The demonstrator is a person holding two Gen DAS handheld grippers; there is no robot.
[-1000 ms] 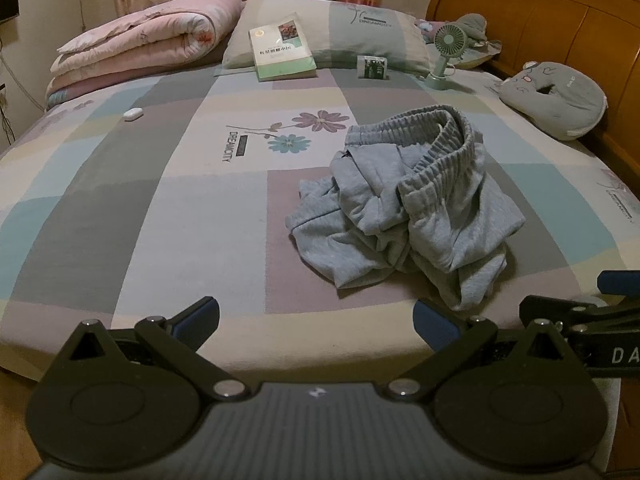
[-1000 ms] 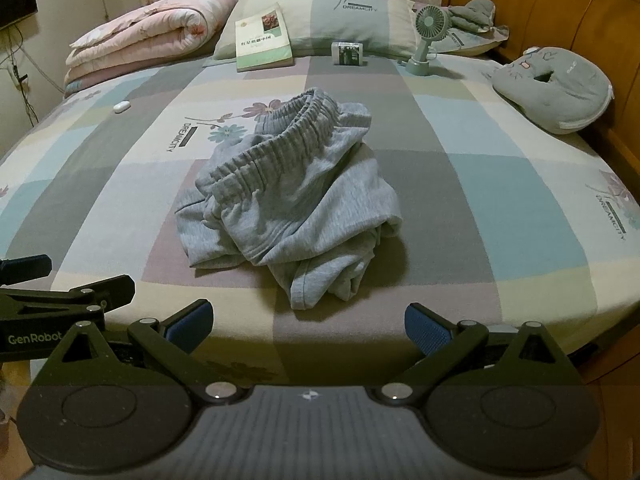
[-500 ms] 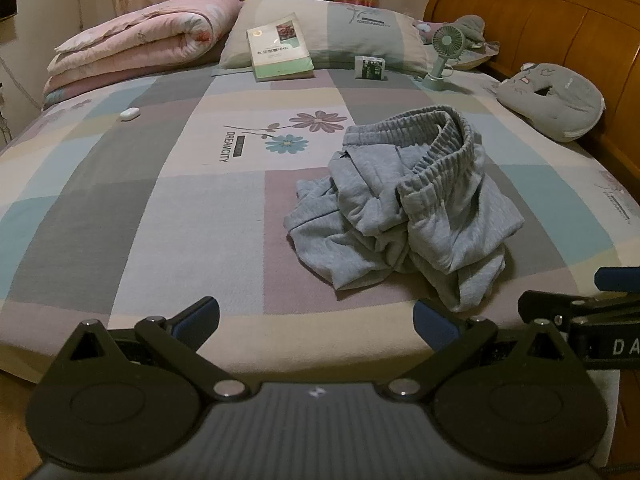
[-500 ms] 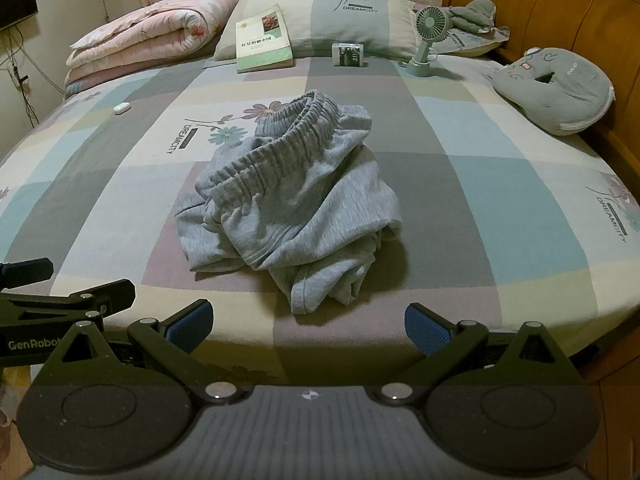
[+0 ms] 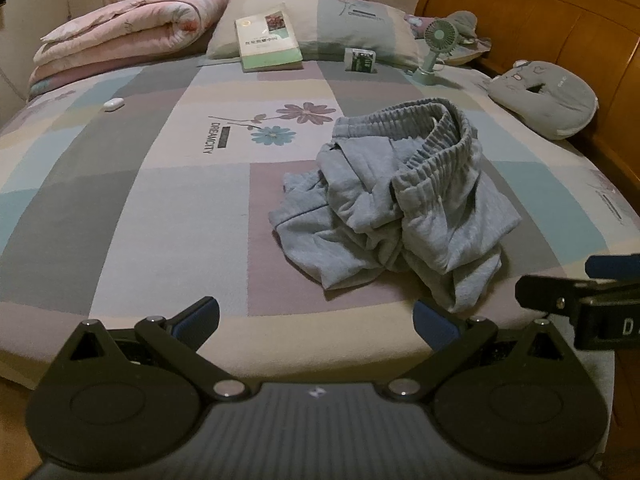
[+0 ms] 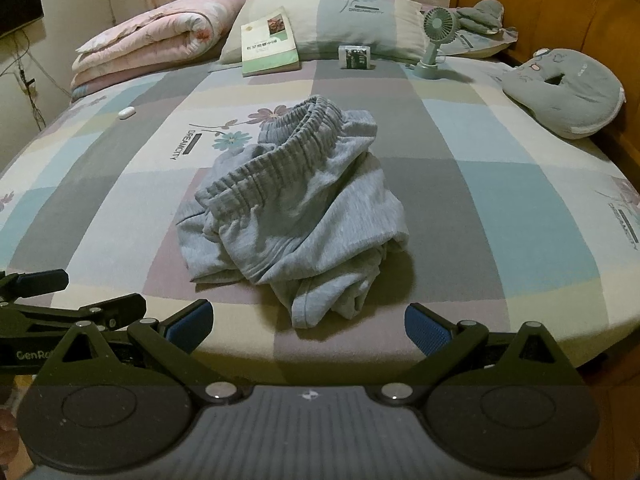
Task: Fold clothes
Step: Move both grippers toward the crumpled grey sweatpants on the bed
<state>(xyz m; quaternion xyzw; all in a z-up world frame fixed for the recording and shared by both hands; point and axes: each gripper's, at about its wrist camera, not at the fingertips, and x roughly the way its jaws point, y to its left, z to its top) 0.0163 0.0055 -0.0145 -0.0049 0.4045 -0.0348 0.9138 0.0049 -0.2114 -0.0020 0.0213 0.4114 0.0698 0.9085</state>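
Observation:
A crumpled pair of grey sweatpants (image 5: 404,200) (image 6: 296,216) lies heaped in the middle of the patchwork bed sheet (image 5: 140,208), its ribbed elastic waistband (image 6: 280,152) on top and facing the headboard. My left gripper (image 5: 316,322) hovers open at the bed's near edge, left of the heap. My right gripper (image 6: 306,324) is open too, just in front of the pants' nearest fold. Neither touches the cloth. Each gripper shows at the edge of the other's view.
At the head of the bed are a rolled pink quilt (image 5: 120,36), a pillow (image 5: 340,16) with a book (image 5: 266,38), a small box (image 5: 360,59), a mint desk fan (image 5: 434,46) and a grey cushion (image 5: 544,98). A person sits behind the pillow. A wooden headboard (image 5: 560,16) runs along the right.
Both grippers have edged slightly forward toward the bed. The pants have not moved and both grippers stay open.

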